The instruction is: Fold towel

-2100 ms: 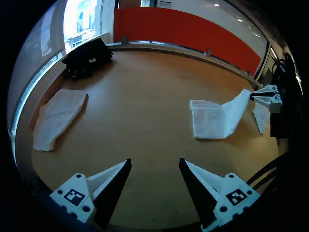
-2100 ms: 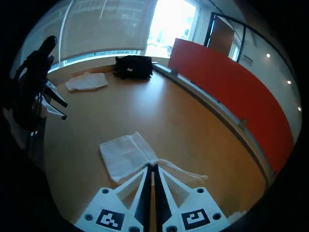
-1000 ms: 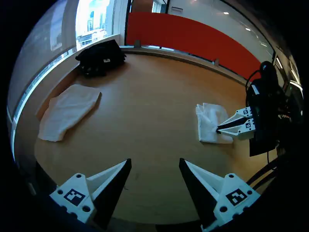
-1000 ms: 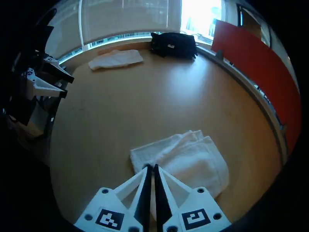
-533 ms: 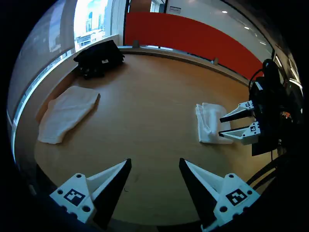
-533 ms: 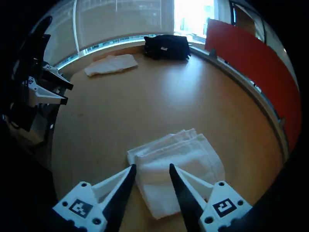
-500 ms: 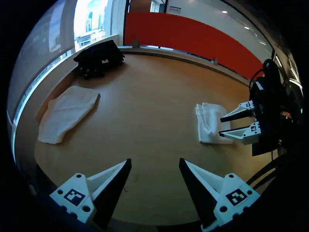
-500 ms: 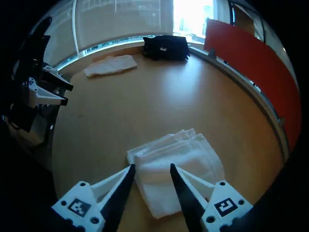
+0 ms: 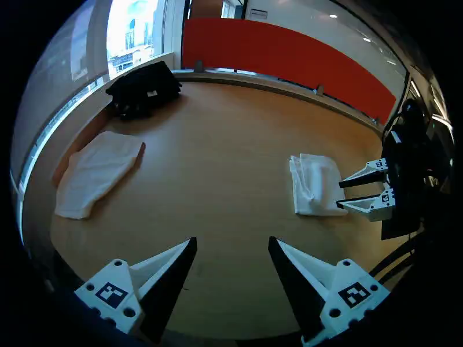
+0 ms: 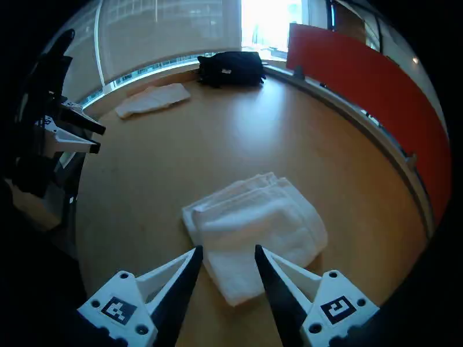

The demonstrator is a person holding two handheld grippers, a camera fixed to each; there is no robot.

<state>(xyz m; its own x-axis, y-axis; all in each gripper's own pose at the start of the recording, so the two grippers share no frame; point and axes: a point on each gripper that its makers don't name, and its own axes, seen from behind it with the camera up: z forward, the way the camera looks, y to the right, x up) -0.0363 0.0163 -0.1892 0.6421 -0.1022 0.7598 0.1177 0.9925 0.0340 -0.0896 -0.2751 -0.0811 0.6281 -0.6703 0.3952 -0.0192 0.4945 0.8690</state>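
Now the right gripper (image 10: 227, 247), lately clamped on the towel (image 10: 254, 228), backs off with jaws parted and empty, leaving it folded on the table (image 10: 168, 144); the left gripper (image 9: 231, 240) waits spread, empty, so the fold seems done.

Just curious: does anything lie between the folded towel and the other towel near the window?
No; in the left gripper view, bare wooden table separates the folded towel and the other towel.
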